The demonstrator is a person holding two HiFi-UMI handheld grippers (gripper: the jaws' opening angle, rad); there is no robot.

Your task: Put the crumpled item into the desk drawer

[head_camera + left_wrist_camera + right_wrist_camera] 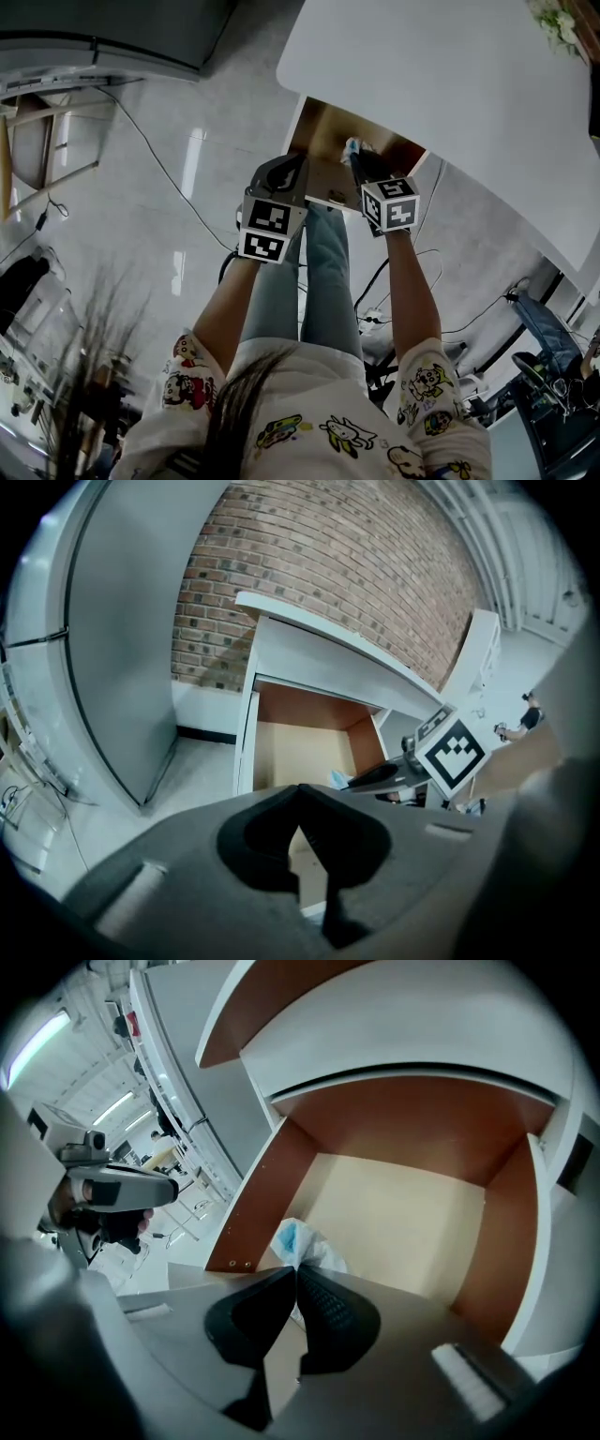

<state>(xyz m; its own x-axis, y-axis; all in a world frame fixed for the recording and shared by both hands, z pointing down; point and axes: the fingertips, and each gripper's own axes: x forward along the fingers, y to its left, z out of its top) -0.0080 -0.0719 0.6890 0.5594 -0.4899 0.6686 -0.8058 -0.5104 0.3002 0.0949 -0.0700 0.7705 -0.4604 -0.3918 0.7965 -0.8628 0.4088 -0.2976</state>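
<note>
**Position.** The drawer (328, 127) stands open under the near edge of the white desk (441, 75). Its pale floor is bare in the right gripper view. The crumpled item (298, 1239), a white wad with a blue patch, is held at the tips of the right gripper (295, 1271). It hangs over the front part of the drawer, nearer the left wall as that view shows it. Whether it touches the drawer floor cannot be told.

**Jaws.** The right jaws are closed on the lower fold of the wad, and most of its bulk stands clear beyond the tips. The left gripper (300, 789) has its jaws closed together with nothing between them. In the head view it sits by the drawer's front edge. Contact with that edge is not confirmed.

**Handling assessment.** The item appears to be thin plastic or tissue-like sheet. It is judged very light, soft and easily compressed, with no risk of breakage. A pinch on any bunched fold should hold it, and the present hold on the edge looks adequate. A hold on a single loose layer could slip, or let the wad unfold.

**Risk.** Being so light, the wad may cling to a ribbed jaw pad when the jaws part, rather than drop. It is judged best released low over the drawer floor, away from the front edge.
</note>
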